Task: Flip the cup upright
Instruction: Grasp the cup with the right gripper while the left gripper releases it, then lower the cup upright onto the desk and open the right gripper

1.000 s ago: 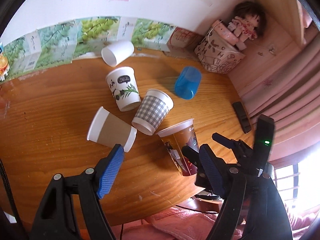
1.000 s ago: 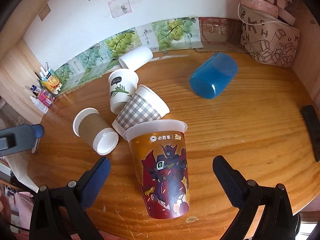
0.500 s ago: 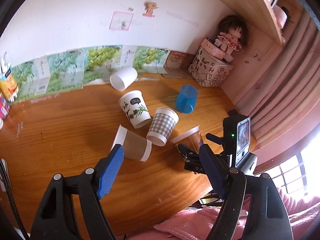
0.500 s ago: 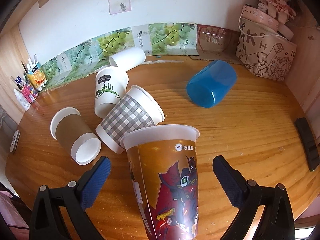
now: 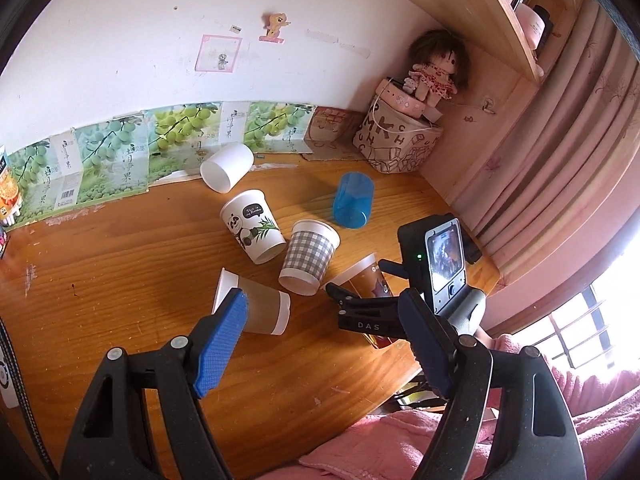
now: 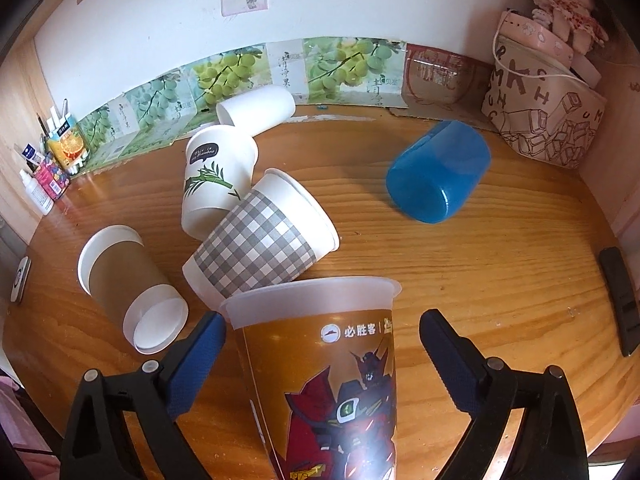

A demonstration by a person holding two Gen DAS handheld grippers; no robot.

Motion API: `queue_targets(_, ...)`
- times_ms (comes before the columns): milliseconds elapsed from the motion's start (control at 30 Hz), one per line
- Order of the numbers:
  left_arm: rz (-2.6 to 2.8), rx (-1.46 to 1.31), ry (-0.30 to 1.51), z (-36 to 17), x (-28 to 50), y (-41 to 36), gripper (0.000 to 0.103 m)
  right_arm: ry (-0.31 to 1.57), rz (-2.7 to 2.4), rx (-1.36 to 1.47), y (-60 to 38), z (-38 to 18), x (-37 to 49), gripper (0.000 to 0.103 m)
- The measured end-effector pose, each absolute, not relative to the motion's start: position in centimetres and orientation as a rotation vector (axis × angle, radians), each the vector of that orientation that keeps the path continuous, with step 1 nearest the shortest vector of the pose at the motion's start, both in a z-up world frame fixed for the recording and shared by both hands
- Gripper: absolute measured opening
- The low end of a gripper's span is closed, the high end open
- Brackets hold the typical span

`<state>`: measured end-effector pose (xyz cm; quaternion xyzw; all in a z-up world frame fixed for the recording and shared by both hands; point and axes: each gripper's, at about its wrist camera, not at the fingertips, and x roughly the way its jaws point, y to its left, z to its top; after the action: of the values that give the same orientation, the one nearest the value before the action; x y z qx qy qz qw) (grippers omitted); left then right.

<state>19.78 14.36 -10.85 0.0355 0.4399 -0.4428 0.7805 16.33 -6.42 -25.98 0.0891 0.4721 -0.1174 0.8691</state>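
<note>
An orange plastic cup with a robot print (image 6: 332, 384) lies on its side near the table's front edge, its rim pointing toward the wall. My right gripper (image 6: 322, 350) is open, with its blue fingers on either side of this cup, below the rim. In the left wrist view the same cup (image 5: 366, 280) is partly hidden behind the right gripper (image 5: 360, 312). My left gripper (image 5: 324, 344) is open and empty, held high above the table.
Several more cups lie on the wooden table (image 6: 500, 264): grey checked (image 6: 256, 248), brown-sleeved (image 6: 132, 292), panda-print (image 6: 216, 176), plain white (image 6: 260, 110) and blue plastic (image 6: 436, 172). A printed bag (image 6: 540, 116) stands back right; a black remote (image 6: 622, 304) lies at right.
My right gripper has moved forward and lower, so the orange cup now sits between its fingers. My left gripper has risen and pulled back from the table.
</note>
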Motion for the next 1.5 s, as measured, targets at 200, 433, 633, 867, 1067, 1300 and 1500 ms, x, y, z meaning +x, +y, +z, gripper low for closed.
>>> queue_targets(200, -0.957, 0.075, 0.955, -10.8, 19.7, 14.5, 0.081, 1.003, -0.216, 0.165, -5.7, -26.0, 16.7, 0.082)
queue_targets(433, -0.945, 0.065, 0.963, -11.0, 19.8, 15.0, 0.081, 0.968, -0.225, 0.155, -5.3, -25.1, 16.4, 0.082)
queue_targets(633, -0.949, 0.065, 0.960, -11.1, 19.7, 15.3, 0.081, 0.878, -0.286, 0.157, -5.5, -23.5, 15.6, 0.082)
queue_targets(867, -0.980, 0.088, 0.946, -10.9, 19.4, 15.3, 0.081, 0.737, -0.334, 0.179, -5.8, -21.4, 14.4, 0.081)
queue_targets(1067, -1.003, 0.121, 0.937, -10.8, 19.1, 15.0, 0.081, 0.697, -0.360, 0.193, -5.6, -21.1, 13.7, 0.081)
queue_targets(1300, -1.020, 0.151, 0.936, -10.8, 18.7, 14.7, 0.081, 0.685, -0.370, 0.213, -4.9, -21.4, 12.8, 0.081)
queue_targets(1500, -1.022, 0.155, 0.944, -10.9, 18.5, 14.7, 0.081, 0.687, -0.372, 0.222, -4.2, -21.3, 12.1, 0.081)
